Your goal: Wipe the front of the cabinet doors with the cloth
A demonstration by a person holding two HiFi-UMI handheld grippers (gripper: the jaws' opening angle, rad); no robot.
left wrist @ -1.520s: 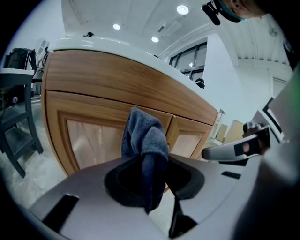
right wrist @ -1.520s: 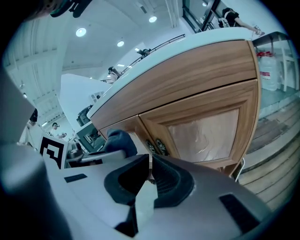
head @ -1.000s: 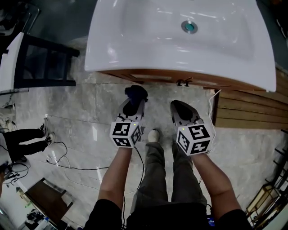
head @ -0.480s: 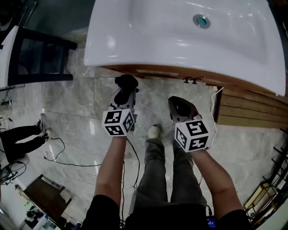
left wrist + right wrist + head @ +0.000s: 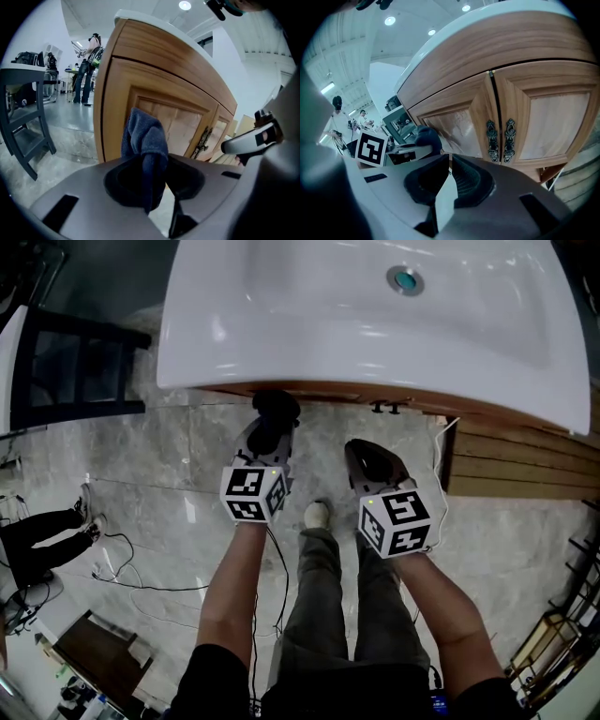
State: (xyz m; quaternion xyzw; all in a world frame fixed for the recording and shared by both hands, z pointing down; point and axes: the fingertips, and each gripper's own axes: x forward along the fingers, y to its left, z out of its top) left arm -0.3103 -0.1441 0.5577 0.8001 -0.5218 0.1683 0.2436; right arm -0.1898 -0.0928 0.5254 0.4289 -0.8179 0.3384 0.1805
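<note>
Cloth first: a dark blue cloth (image 5: 143, 140) is pinched between the fingers of the left gripper (image 5: 150, 183). They are closed on its lower part, and its bunched top stands up past their tips. It is held in front of the left cabinet door (image 5: 176, 124), toward that door's left edge. Whether it actually touches the wood I cannot tell.

Seen from above, the left gripper (image 5: 271, 432) points at the cabinet front. The cloth (image 5: 276, 407) is right under the near rim of the white basin (image 5: 375, 324) that tops the cabinet. The right gripper (image 5: 362, 452) is held beside it, to the right and a little further back from the doors, above the grey marbled floor (image 5: 141, 456). Its fingers are closed on each other with nothing between them.

Looking along the right gripper (image 5: 446, 180), the left door meets the right cabinet door (image 5: 543, 124) at a narrow seam. A pair of ornate dark handles (image 5: 499, 140) hangs there, one on each side of it. A pale shoe (image 5: 319, 517) stands on the floor between the two grippers. Wooden slats (image 5: 516, 465) lie off the cabinet's right side and a black stand (image 5: 75, 371) off its left.
</note>
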